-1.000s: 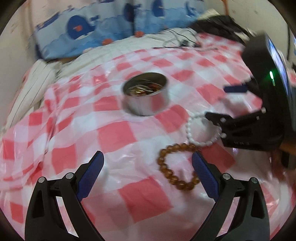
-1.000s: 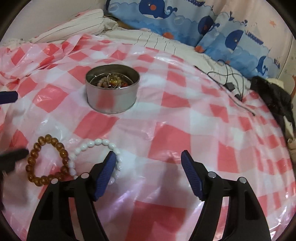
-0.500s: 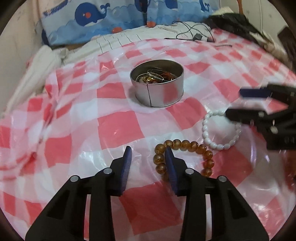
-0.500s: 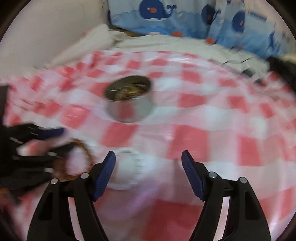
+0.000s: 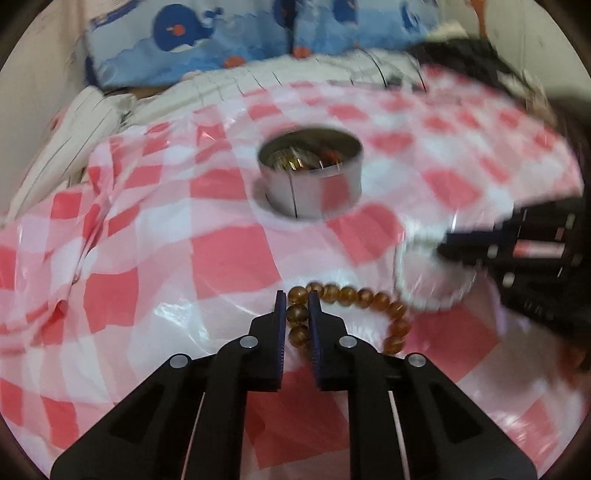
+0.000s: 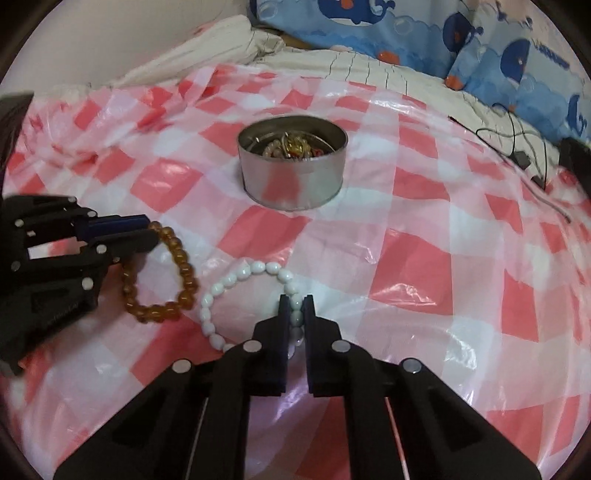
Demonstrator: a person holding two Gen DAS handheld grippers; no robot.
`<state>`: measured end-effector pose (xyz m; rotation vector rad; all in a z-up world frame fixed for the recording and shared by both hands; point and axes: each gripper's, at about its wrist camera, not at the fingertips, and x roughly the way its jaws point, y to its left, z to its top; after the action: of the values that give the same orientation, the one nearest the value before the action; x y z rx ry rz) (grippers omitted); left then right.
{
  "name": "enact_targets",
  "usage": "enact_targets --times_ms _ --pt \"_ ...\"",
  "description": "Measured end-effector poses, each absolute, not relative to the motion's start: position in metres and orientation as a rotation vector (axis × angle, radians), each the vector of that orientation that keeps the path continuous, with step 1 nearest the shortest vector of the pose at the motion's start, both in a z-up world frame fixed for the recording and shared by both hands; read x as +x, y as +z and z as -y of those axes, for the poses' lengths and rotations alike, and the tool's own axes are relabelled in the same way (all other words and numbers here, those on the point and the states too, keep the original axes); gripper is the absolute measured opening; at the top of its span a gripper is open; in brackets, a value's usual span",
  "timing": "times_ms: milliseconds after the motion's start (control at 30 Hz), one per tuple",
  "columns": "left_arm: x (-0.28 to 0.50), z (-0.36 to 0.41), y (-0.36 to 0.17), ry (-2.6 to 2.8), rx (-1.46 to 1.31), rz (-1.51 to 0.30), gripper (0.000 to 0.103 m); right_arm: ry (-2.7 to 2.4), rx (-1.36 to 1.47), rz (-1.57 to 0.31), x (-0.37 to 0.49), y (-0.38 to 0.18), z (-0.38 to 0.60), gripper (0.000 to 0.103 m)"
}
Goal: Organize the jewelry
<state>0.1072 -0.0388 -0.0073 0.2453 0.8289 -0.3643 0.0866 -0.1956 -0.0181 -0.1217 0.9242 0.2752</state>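
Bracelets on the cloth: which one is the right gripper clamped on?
The white bead bracelet. Its beads sit between the right gripper pads. The amber bead bracelet lies beside it, and the left gripper is closing on that one.

You are not looking at any readable text, label, brand or number in either view. Faint embossed marks are showing on the black body of the left hand-held gripper [image 6: 149, 230] in the right wrist view, but they are too blurred to make out. The blue pillows [image 6: 413, 33] are showing only whale pictures, no lettering.
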Motion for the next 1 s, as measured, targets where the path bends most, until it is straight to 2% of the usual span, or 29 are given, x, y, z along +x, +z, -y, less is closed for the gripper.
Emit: enact_targets --times_ms 100,233,300,367,433,467,533,567,633,667,833,1000 --pt "0.107 0.034 -0.001 -0.374 0.210 -0.808 0.011 0.281 -0.063 -0.919 0.089 -0.013 0.206 0.008" --pt "0.111 0.036 -0.008 -0.367 0.238 -0.867 0.012 0.274 -0.027 -0.928 0.091 -0.012 0.211 0.009" --pt "0.110 0.039 -0.011 -0.372 0.256 -0.882 0.022 0.278 -0.031 -0.959 0.094 -0.017 0.209 0.011" --pt "0.106 0.042 -0.014 -0.379 0.274 -0.876 0.039 0.280 -0.035 -0.957 0.094 -0.019 0.207 0.031" --pt "0.104 0.046 -0.015 -0.367 0.301 -0.865 0.049 0.282 -0.057 -0.948 0.092 -0.019 0.203 0.032" --pt "0.103 0.047 -0.018 -0.364 0.311 -0.869 0.049 0.278 -0.074 -0.949 0.092 -0.021 0.201 0.032" --pt "0.102 0.050 -0.022 -0.357 0.329 -0.868 0.047 0.265 -0.110 -0.957 0.092 -0.026 0.197 0.030" --pt "0.101 0.051 -0.021 -0.364 0.338 -0.866 0.033 0.262 -0.135 -0.955 0.091 -0.027 0.194 0.021" --pt "0.101 0.055 -0.023 -0.357 0.362 -0.859 0.016 0.265 -0.182 -0.946 0.088 -0.027 0.187 0.008" --pt "0.101 0.056 -0.022 -0.360 0.363 -0.859 0.011 0.267 -0.183 -0.942 0.087 -0.027 0.187 0.008" --pt "0.101 0.053 -0.016 -0.363 0.344 -0.843 0.010 0.286 -0.057 -0.927 0.089 -0.017 0.205 0.008" --pt "0.101 0.053 -0.016 -0.361 0.348 -0.841 0.010 0.279 -0.051 -0.916 0.090 -0.011 0.207 0.008"
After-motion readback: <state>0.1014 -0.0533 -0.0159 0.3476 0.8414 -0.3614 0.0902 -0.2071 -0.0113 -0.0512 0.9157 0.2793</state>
